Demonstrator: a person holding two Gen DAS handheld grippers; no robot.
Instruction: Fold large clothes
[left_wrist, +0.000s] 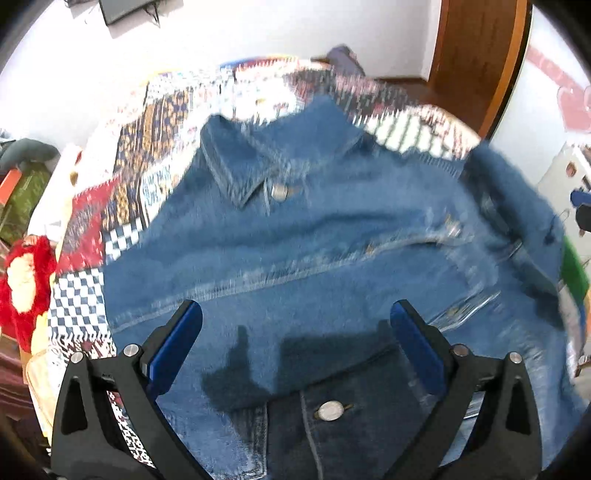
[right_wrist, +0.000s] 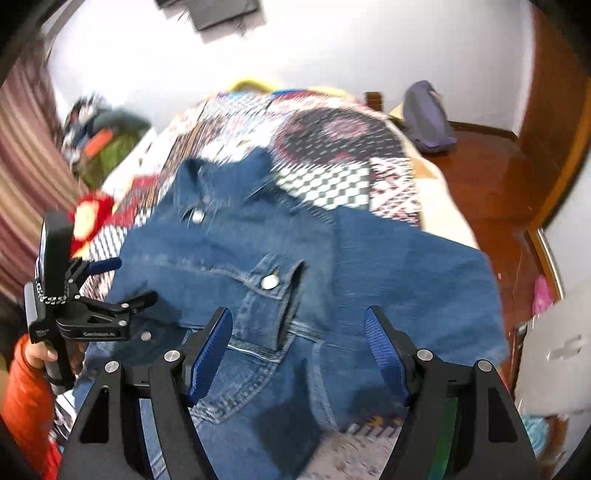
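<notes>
Midway, your denim jacket (right_wrist: 280, 266) lies collar-up on the patchwork quilt (right_wrist: 325, 147), one sleeve folded across its front, while both your left gripper (left_wrist: 295, 332) and right gripper (right_wrist: 299, 350) hover above it, jaws spread and empty, further folds remaining.

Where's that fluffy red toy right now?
The red toy lies at the bed's left edge in the left wrist view, beside the patchwork quilt and left of the denim jacket. The right wrist view shows it beyond the left gripper.

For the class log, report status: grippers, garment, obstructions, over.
Left gripper open, empty. Right gripper open, empty, above denim jacket. Jacket lies on patterned bedspread, collar far side. Nothing in the way.
</notes>
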